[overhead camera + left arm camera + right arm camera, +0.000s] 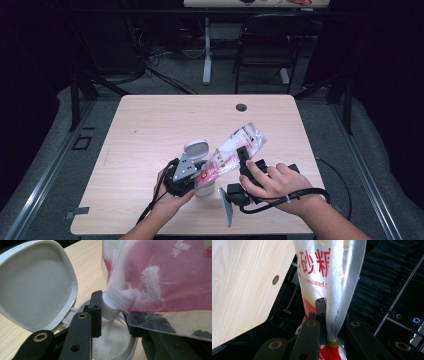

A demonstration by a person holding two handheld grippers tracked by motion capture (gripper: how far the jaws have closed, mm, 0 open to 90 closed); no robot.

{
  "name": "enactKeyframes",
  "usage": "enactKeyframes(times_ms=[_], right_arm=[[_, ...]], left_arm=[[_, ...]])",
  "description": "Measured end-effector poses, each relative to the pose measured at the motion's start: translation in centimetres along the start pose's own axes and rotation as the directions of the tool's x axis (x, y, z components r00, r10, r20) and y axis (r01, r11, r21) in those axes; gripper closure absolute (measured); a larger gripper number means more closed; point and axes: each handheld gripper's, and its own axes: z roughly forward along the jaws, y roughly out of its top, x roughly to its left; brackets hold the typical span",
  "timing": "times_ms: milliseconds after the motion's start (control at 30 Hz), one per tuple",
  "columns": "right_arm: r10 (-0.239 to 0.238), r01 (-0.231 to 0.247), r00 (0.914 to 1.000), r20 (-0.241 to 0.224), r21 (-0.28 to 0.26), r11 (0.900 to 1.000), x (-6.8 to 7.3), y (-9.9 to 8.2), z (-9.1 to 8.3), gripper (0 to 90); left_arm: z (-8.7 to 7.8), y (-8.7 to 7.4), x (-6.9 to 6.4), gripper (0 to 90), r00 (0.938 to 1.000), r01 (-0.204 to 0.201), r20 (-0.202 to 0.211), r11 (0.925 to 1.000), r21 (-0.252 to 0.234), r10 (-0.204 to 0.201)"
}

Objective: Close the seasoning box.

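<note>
Pouring sugar from the pouch into the jar, midway through.
My right tongs [325, 322] pinch the tilted sugar pouch [235, 150]; my left tongs [112, 315] clamp the open jar [115, 345] on the table [150, 125], its lid [35, 285] flipped back. Sugar streams from the spout [113, 298]; the jar looks partly filled.

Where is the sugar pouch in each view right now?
High view: sugar pouch tilted at centre, right of the grey lid.
Left gripper view: upper right, spout down over the jar.
Right gripper view: centre, pinched in the claw.
Shared landmark: wooden table.
</note>
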Motion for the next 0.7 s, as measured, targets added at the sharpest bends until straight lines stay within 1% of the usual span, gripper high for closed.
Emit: enactKeyframes(times_ms=[133, 233, 333, 700], right_arm=[[0.003, -0.003, 1.0, 0.0, -0.003, 1.0, -0.03, 0.04, 0.04, 85.6], [-0.012, 0.012, 0.9999, 0.001, 0.01, 0.9999, -0.15, 0.13, -0.1, 85.6], [0.001, -0.001, 1.0, 0.001, -0.002, 1.0, -0.08, 0.03, -0.02, 85.6], [0.003, -0.003, 1.0, -0.009, -0.006, 1.0, -0.38, 0.03, 0.14, 85.7]], left_arm=[[-0.06, -0.03, 0.07, 70.1, 1.0, 0.001, 0.0, 1.0, 0.0, -0.001], [0.01, -0.05, 0.03, 70.1, 1.0, 0.0, 0.0, 1.0, -0.002, 0.0], [0.03, 0.01, 0.03, 70.1, 1.0, 0.001, 0.005, 1.0, -0.001, -0.001], [0.04, -0.02, 0.11, 70.2, 0.9998, 0.009, 0.016, 1.0, -0.003, -0.009]])
